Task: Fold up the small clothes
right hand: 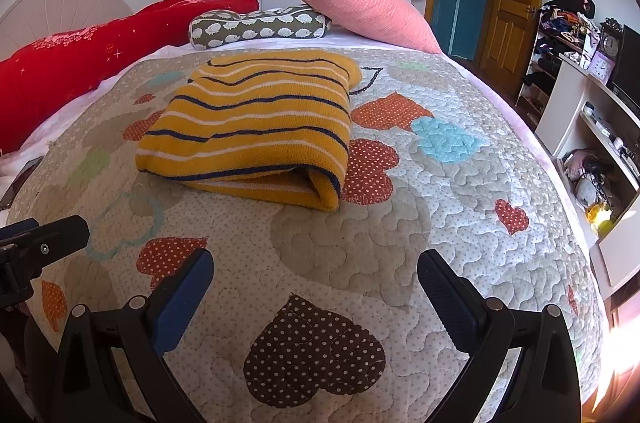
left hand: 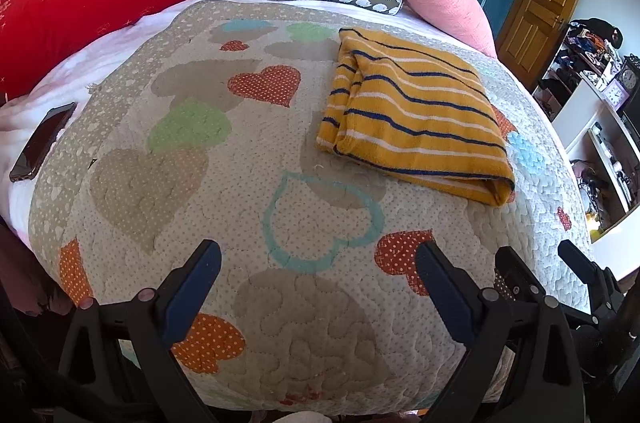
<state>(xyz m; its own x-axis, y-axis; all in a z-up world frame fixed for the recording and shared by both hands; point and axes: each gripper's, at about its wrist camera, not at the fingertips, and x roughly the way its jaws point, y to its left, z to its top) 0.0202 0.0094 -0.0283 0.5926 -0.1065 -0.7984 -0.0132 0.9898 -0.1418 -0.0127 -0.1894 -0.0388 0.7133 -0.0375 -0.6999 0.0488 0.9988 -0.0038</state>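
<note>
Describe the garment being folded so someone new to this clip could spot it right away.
Start at the bed, covered by a quilt with patchwork hearts. Beyond both open grippers, short of the pillows at the head, lies a folded sweater. It is mustard yellow with thin navy and white stripes, the only clothing on the quilt; the pink pillow and the hedgehog-print bolster lie behind it.

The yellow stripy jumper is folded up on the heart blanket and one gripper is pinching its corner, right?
Not quite. The folded yellow knitted jumper with navy and white stripes does lie on the heart-patterned quilt, but neither gripper pinches it. In both wrist views the left gripper and right gripper are open and apart from it.
</note>
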